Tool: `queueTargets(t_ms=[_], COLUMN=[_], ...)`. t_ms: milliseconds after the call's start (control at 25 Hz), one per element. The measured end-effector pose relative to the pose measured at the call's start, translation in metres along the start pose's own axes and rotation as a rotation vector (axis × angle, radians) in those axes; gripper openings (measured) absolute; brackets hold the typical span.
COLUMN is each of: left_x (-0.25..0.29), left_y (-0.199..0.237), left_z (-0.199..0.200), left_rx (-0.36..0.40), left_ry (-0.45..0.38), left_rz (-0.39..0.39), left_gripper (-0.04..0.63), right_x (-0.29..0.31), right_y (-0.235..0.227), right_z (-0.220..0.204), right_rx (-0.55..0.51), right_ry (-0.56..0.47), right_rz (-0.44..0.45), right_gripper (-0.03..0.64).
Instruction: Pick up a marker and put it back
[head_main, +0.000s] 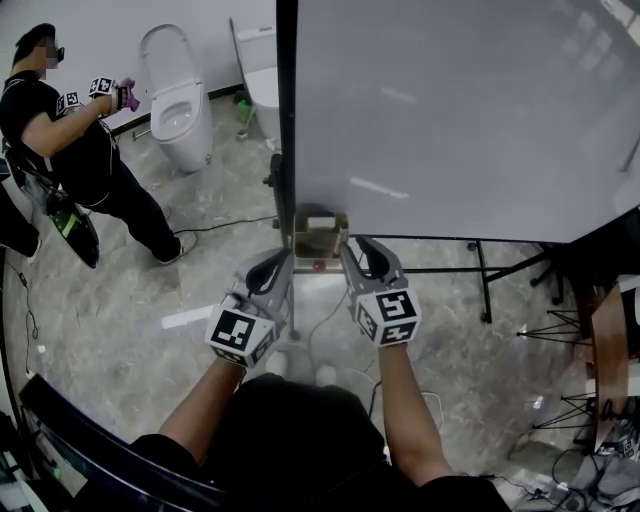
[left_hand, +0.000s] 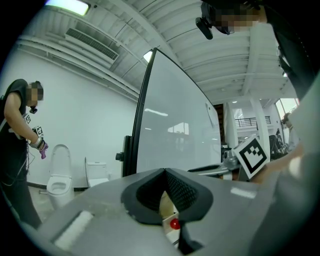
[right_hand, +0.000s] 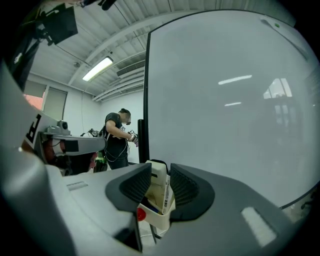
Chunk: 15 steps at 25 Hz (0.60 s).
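At holder (head_main: 320, 232), marker (right_hand: 141, 214) seemingly end-on, red cap facing outward; left gripper (left_hand: 165, 171) jaws together, right gripper (right_hand: 160, 172) jaws apart.

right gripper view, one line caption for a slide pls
Right gripper, jaws apart, lined up on the marker holder at the edge of the whiteboard

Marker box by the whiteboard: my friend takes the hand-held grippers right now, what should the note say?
Left hand-held gripper: shut, empty, near the marker box.
Right hand-held gripper: open, empty, aimed at the box.
Red-capped marker: in the box at the whiteboard's lower corner.
Done: can't tell if it was lifted already.
Left: if not, pick it up, put it back.
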<state>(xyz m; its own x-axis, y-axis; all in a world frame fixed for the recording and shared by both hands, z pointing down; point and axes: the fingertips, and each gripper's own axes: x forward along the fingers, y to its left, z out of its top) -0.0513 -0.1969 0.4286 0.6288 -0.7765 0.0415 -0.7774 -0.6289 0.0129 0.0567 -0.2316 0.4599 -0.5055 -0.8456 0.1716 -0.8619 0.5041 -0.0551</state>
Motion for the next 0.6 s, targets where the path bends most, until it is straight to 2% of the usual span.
queueTargets(t_ms=[600], left_x=[0.018], left_y=[0.016], left_z=[-0.012], left_rx=[0.0], left_ry=[0.031], left_rz=[0.037], left_gripper=[0.003], right_x=[0.041], right_y=[-0.012], right_z=[-0.029], right_rx=[-0.021], right_ry=[0.09], right_rz=[0.052], right_gripper=[0.178])
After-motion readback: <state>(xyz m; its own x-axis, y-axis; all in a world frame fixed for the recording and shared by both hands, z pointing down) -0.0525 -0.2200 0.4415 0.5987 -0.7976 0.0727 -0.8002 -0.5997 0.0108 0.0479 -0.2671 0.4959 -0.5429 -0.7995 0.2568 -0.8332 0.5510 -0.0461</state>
